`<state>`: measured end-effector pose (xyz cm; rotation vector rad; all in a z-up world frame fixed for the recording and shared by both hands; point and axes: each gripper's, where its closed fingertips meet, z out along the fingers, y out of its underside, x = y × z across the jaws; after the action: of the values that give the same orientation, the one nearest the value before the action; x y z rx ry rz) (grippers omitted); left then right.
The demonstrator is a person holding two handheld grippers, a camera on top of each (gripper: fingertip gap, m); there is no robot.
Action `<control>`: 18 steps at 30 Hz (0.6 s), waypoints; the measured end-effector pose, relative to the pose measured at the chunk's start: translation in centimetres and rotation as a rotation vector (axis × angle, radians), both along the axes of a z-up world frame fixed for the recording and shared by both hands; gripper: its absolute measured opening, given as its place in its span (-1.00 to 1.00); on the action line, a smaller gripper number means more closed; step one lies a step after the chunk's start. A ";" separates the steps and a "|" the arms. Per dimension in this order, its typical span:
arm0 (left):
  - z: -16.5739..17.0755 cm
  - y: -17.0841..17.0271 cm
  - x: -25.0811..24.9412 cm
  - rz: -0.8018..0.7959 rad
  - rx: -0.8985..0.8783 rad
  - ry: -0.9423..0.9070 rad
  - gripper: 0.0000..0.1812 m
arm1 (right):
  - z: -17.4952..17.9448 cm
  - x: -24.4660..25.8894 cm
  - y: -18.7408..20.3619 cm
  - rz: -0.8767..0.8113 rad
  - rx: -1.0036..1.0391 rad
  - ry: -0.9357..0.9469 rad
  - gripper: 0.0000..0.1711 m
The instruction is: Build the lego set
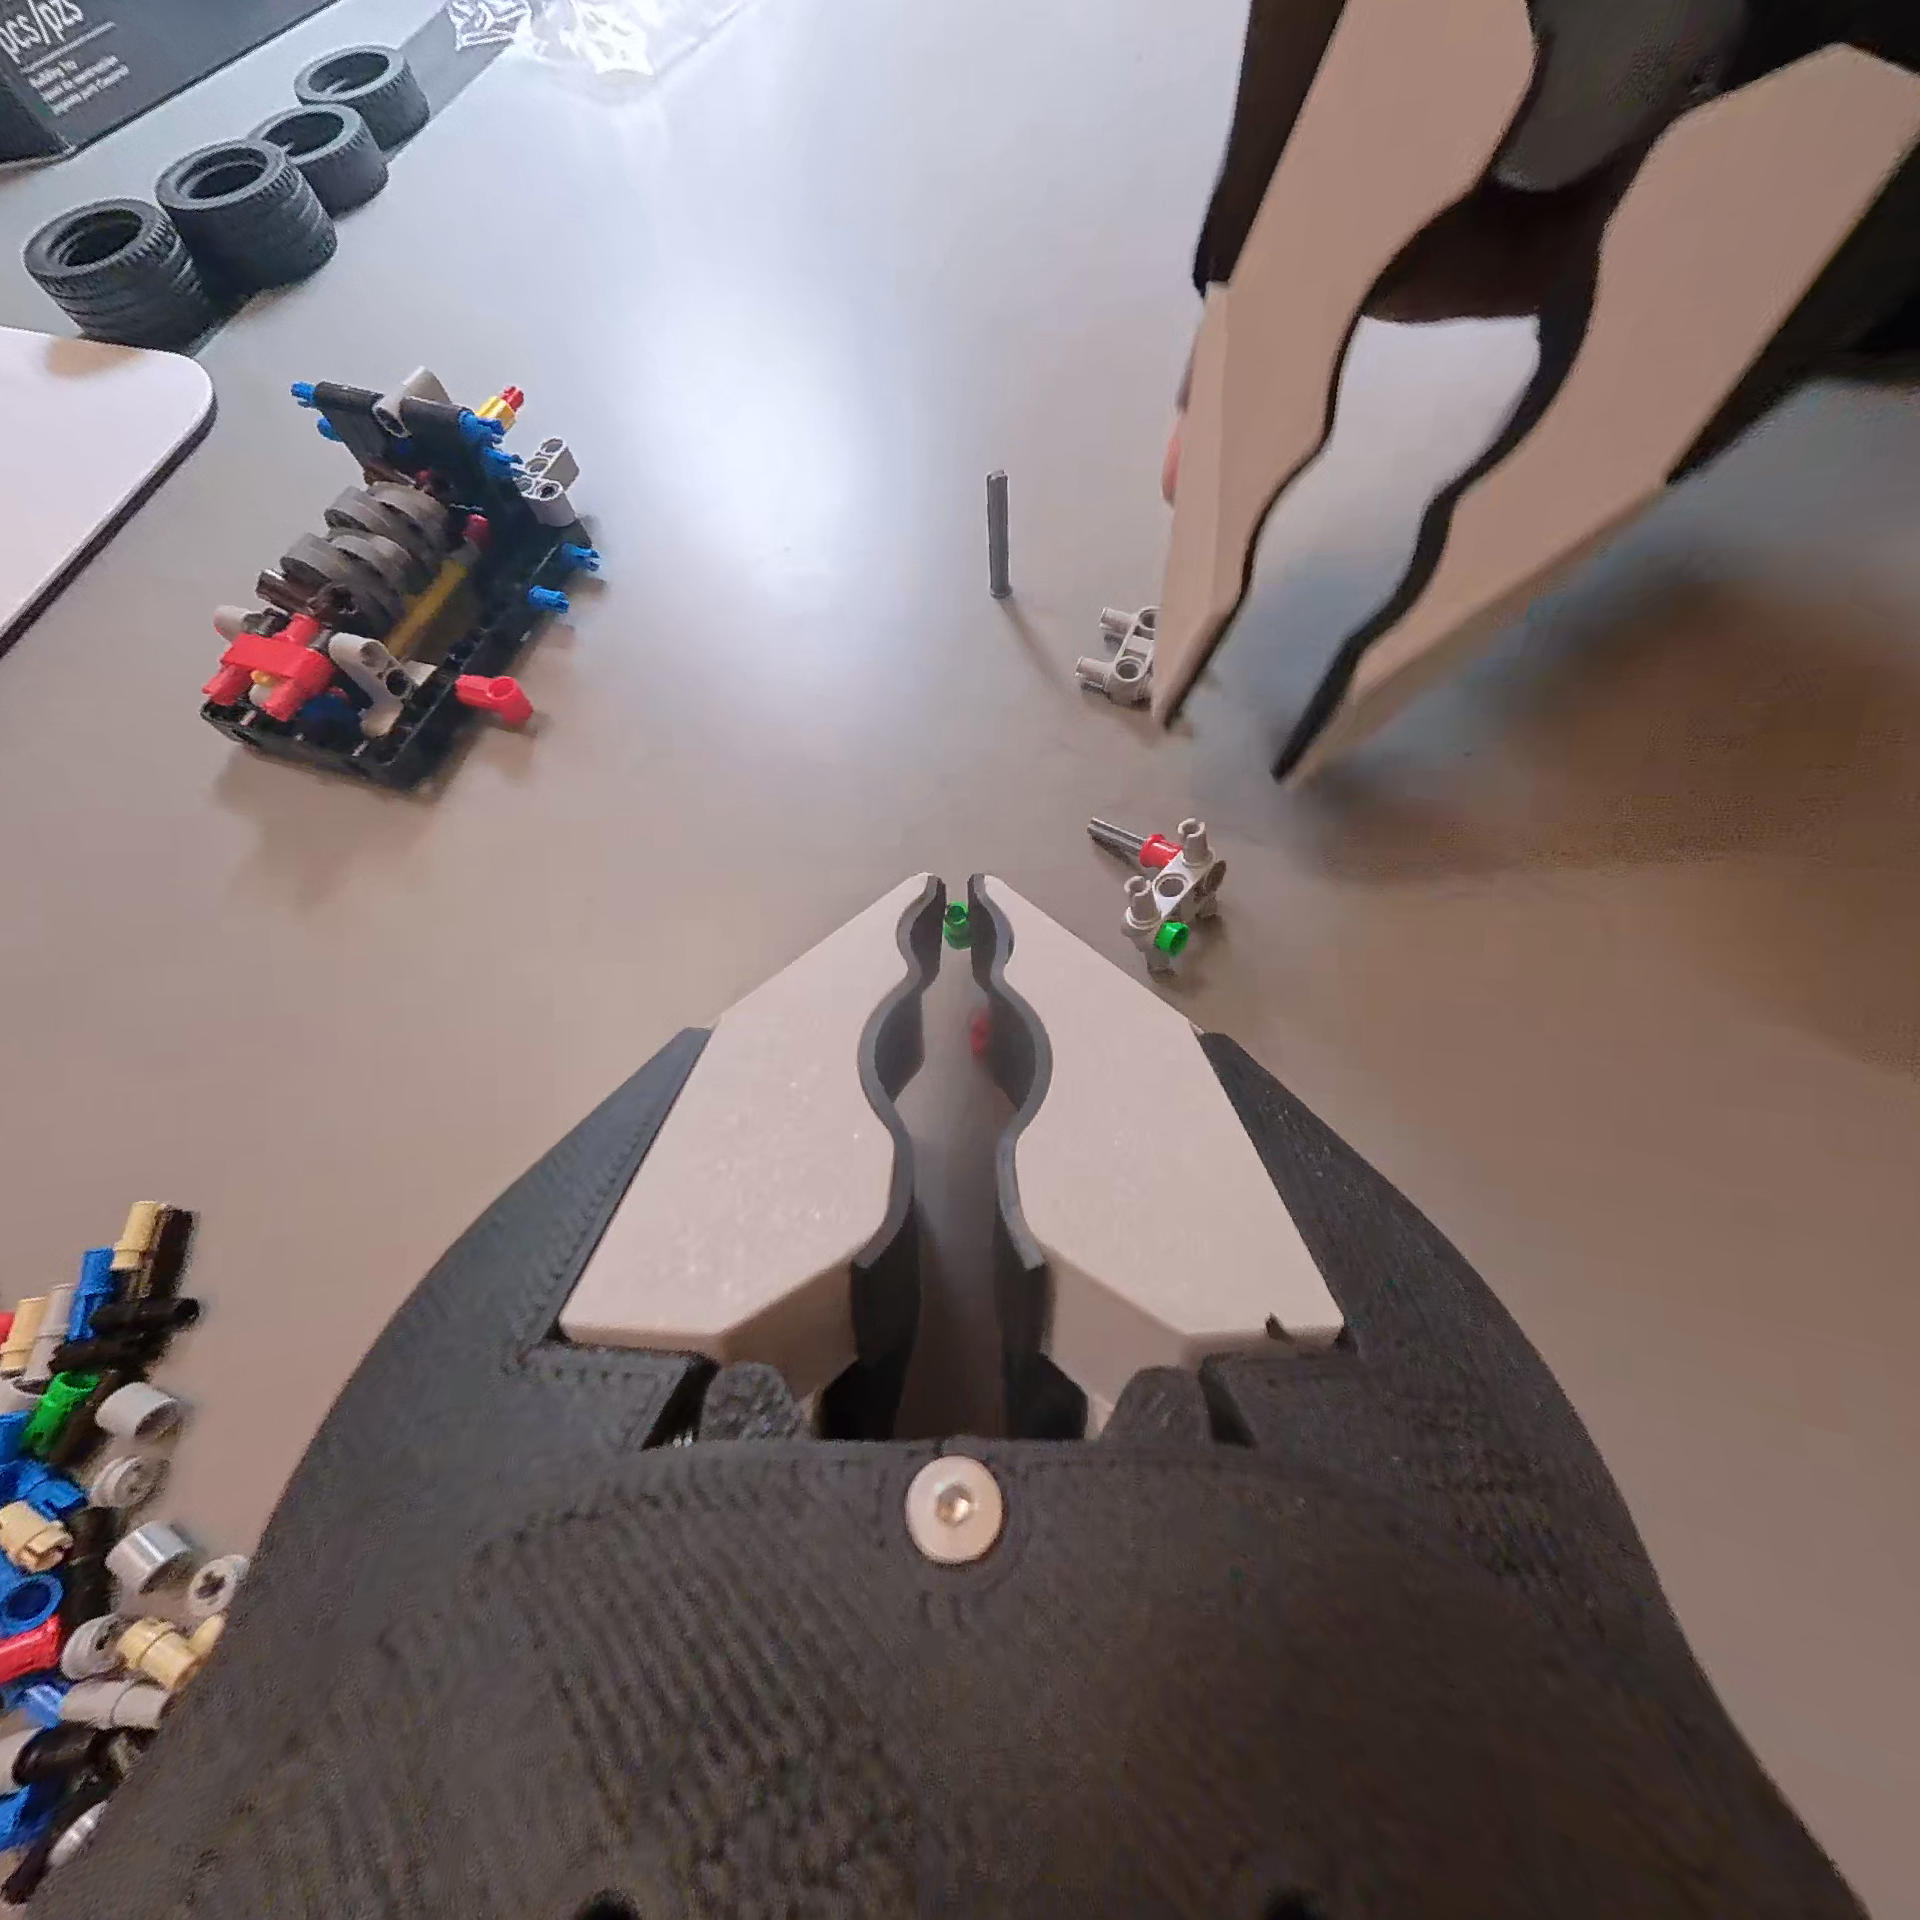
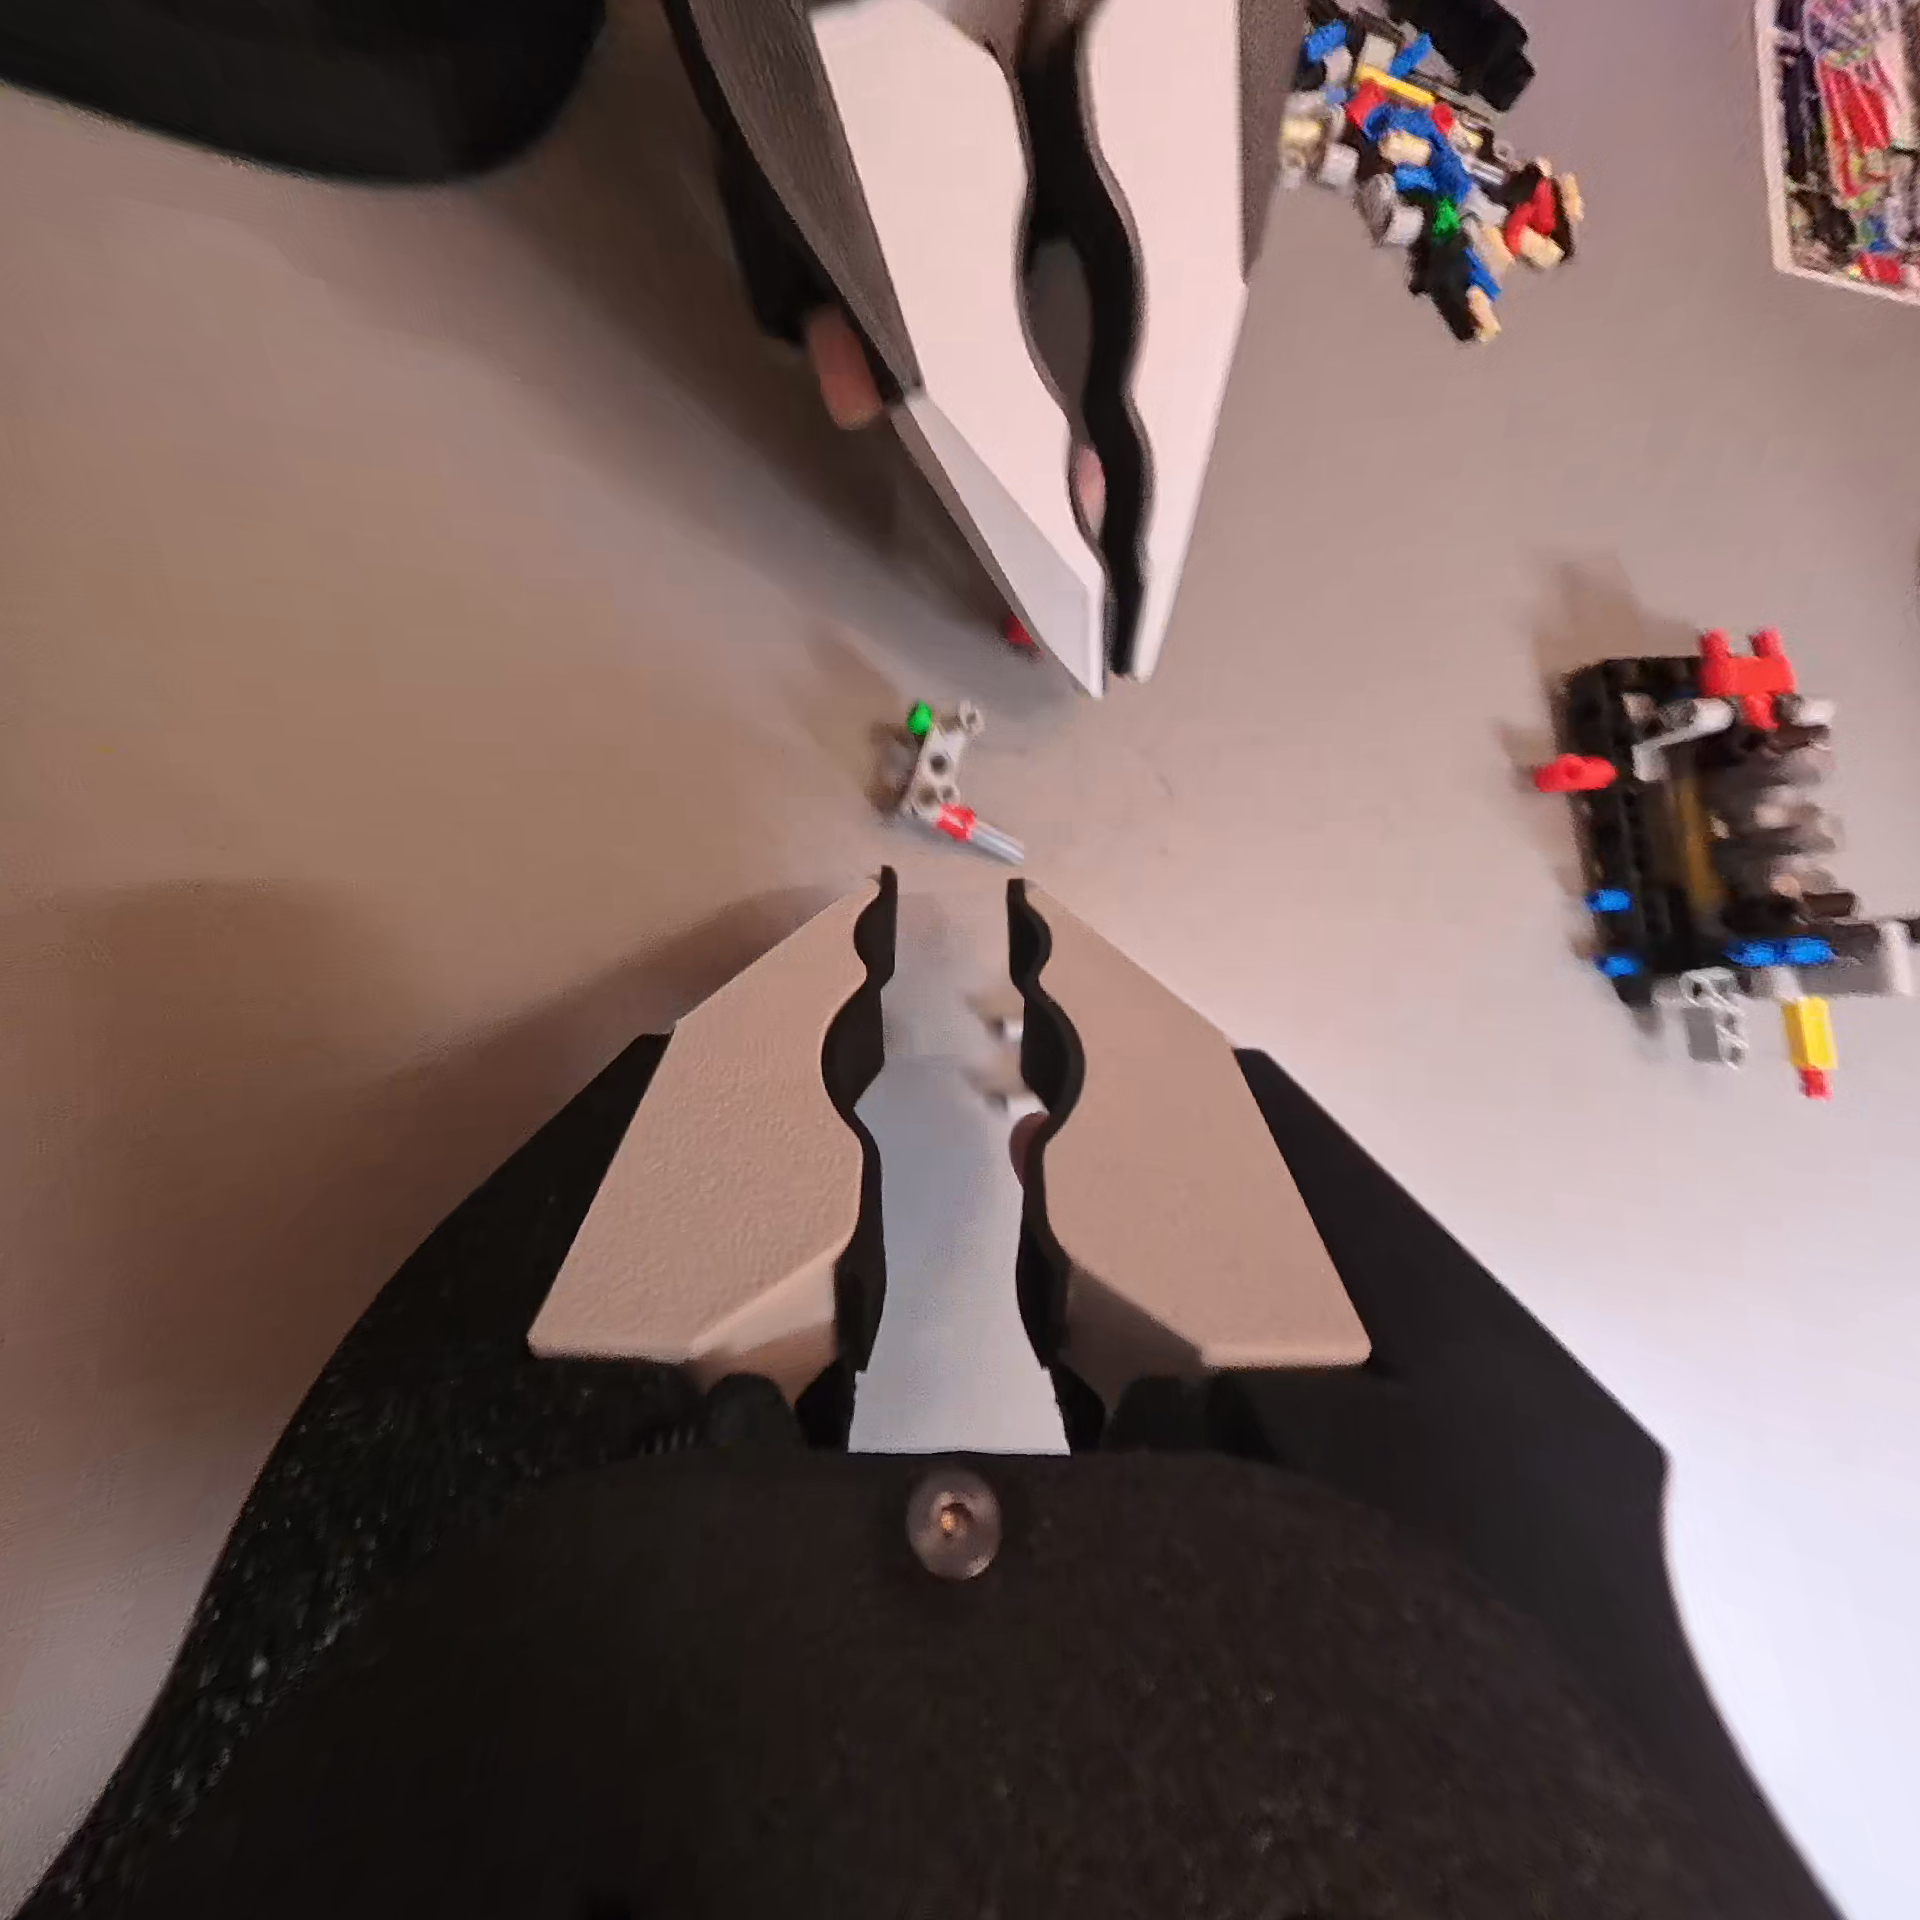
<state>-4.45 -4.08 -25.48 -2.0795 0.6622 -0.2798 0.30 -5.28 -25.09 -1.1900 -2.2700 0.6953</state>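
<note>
That tiny green pin [image 1: 956,923] pinched at the left gripper [image 1: 958,896] tips could twist free, while the right gripper [image 2: 945,896], jaws parted and empty, hovers just short of the grey subassembly [image 2: 935,774].

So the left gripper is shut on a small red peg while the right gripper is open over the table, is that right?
Not quite: the left gripper is shut on a small green peg, not a red one, as the left wrist view shows. The right gripper is open over the table.

I see a grey table [image 1: 831,260], white tablet-like slab [image 1: 94,436] far left edge, clear plastic bag [image 1: 582,31] crumpled up top, colourful printed sheet [image 2: 1844,135] top-right corner
</note>
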 end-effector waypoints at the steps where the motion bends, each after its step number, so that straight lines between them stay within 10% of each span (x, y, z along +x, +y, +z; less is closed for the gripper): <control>1: -0.1 0.1 0.0 0.004 -0.002 0.007 -0.97 | -0.3 -0.4 -0.5 -0.009 -0.007 -0.008 -0.79; 18: 3.4 -0.4 -1.1 0.025 0.095 -0.144 -0.85 | 1.8 -3.1 3.0 0.157 0.181 0.065 -0.95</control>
<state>-5.56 -4.53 -22.08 -1.9557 0.5522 -0.3727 -2.76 -2.33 -23.31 -0.9010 -2.3332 0.5620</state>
